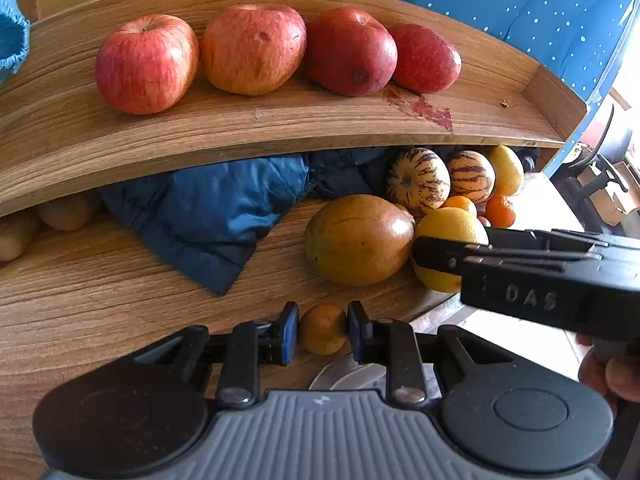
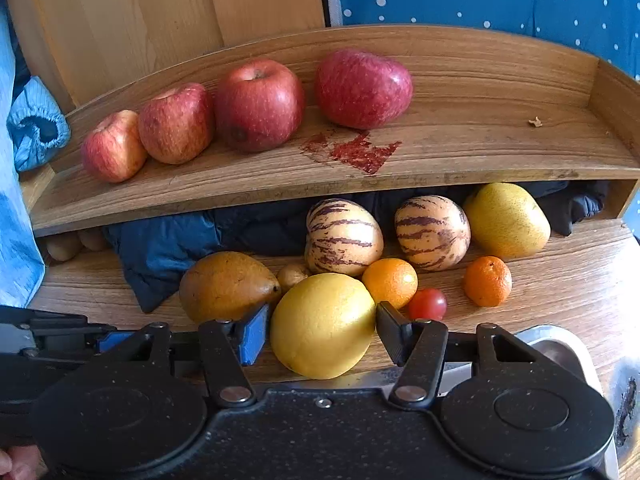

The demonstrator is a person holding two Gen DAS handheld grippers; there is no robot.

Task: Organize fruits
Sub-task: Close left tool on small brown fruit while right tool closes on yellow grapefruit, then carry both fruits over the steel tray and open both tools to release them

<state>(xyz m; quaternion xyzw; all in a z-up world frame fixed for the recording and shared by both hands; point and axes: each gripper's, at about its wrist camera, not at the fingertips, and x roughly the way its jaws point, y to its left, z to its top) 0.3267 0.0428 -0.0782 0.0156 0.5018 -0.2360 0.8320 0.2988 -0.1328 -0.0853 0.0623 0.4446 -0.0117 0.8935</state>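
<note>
My left gripper [image 1: 323, 331] is shut on a small brownish-orange fruit [image 1: 322, 340] at the front edge of the wooden table [image 1: 100, 300]; both blue pads touch its sides. My right gripper [image 2: 323, 334] has its jaws spread wide and pressed on both sides of a large yellow citrus [image 2: 322, 320], which rests on the table [image 2: 560, 280]. In the left wrist view one black finger [image 1: 436, 254] of the right gripper crosses that citrus [image 1: 448, 224]. A brown pear [image 1: 358, 240] lies just left of it.
Several red apples [image 2: 258, 104] line the upper shelf [image 2: 480, 152], beside a red stain [image 2: 360, 152]. Under it lie a blue jacket [image 1: 208, 216], two striped melons [image 2: 344, 236], a yellow pear [image 2: 506, 220], two oranges [image 2: 487, 280], a cherry tomato [image 2: 428, 304] and kiwis [image 1: 68, 212].
</note>
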